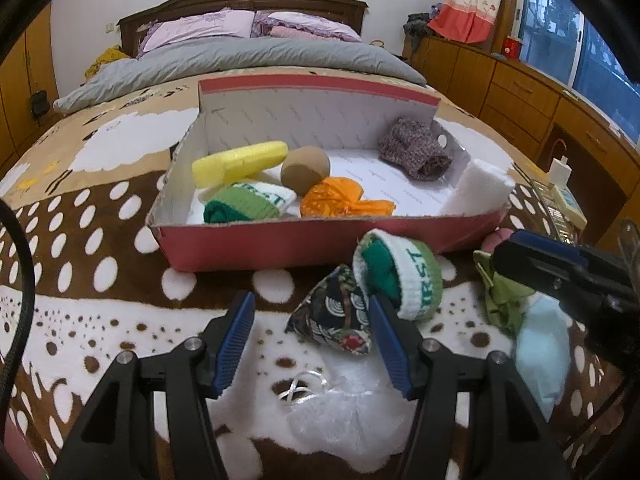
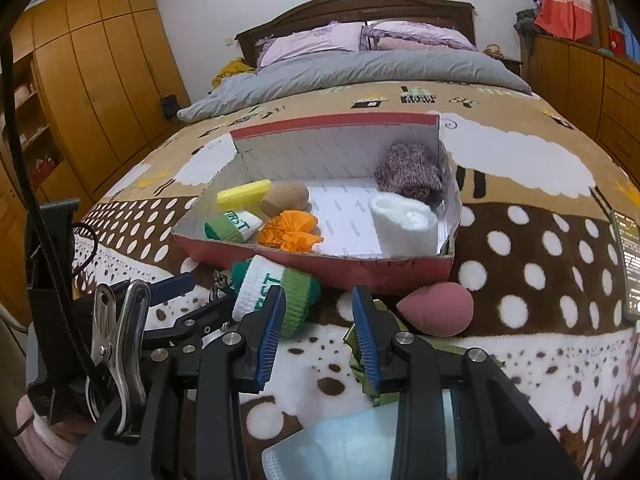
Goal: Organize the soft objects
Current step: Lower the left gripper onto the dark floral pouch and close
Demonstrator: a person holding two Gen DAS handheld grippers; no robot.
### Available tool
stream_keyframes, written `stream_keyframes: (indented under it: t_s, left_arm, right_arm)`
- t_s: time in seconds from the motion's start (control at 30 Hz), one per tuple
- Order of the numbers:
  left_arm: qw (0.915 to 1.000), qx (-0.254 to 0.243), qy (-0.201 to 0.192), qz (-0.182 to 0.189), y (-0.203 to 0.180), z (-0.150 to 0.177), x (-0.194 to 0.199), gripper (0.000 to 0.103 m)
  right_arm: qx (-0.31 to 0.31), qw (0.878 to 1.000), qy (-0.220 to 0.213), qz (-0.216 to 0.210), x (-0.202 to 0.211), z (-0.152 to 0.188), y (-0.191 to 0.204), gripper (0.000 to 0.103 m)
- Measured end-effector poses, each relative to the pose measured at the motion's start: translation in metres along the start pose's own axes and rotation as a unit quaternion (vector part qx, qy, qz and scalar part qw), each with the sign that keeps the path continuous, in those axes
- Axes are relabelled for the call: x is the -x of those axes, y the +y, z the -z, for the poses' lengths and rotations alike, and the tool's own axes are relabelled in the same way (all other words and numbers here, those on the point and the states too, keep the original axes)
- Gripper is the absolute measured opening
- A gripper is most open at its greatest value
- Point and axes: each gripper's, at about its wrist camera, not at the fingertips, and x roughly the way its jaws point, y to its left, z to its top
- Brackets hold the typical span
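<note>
A red cardboard box [image 1: 256, 244] [image 2: 384, 274] on the bed holds a yellow sponge [image 1: 240, 162], a brown ball [image 1: 305, 169], a green-white sock [image 1: 244, 202], an orange mesh [image 1: 340, 200], a purple knit roll [image 1: 414, 150] and a white foam roll [image 2: 404, 224]. In front of the box lie a second green-white sock [image 1: 400, 272] [image 2: 276, 290], a dark patterned pouch [image 1: 336, 314], a white mesh bag [image 1: 344, 412], a green cloth [image 1: 500, 300], a blue face mask [image 2: 340, 448] and a pink sponge egg [image 2: 438, 308]. My left gripper [image 1: 312, 316] is open, the pouch at its right finger. My right gripper [image 2: 318, 322] is open above the blanket.
The spotted brown and white blanket [image 1: 100, 320] covers the bed. A grey duvet [image 1: 248, 56] and pillows lie at the far end. Wooden cabinets [image 1: 520, 92] line the right, a wardrobe [image 2: 100, 80] the left. A metal clip [image 2: 116, 340] hangs on the left gripper's body.
</note>
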Motion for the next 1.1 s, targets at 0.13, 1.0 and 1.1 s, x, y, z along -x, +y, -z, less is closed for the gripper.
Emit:
stream_keyframes:
  t_s: [0.13, 1.0, 1.1]
  left_arm:
    - [0.9999, 0.011, 0.000, 0.013, 0.002, 0.002, -0.002, 0.053]
    - [0.9986, 0.045, -0.025, 0.006, 0.034, 0.005, 0.029, 0.032]
    - [0.9984, 0.051, -0.023, -0.002, 0.040, 0.007, 0.027, 0.032]
  right_arm:
    - [-0.001, 1.000, 0.004, 0.000, -0.003, 0.001, -0.001, 0.036]
    - [0.005, 0.999, 0.037, -0.016, -0.022, 0.008, 0.016, 0.052]
    - [0.016, 0.999, 0.047, -0.014, -0.030, 0.008, 0.024, 0.052]
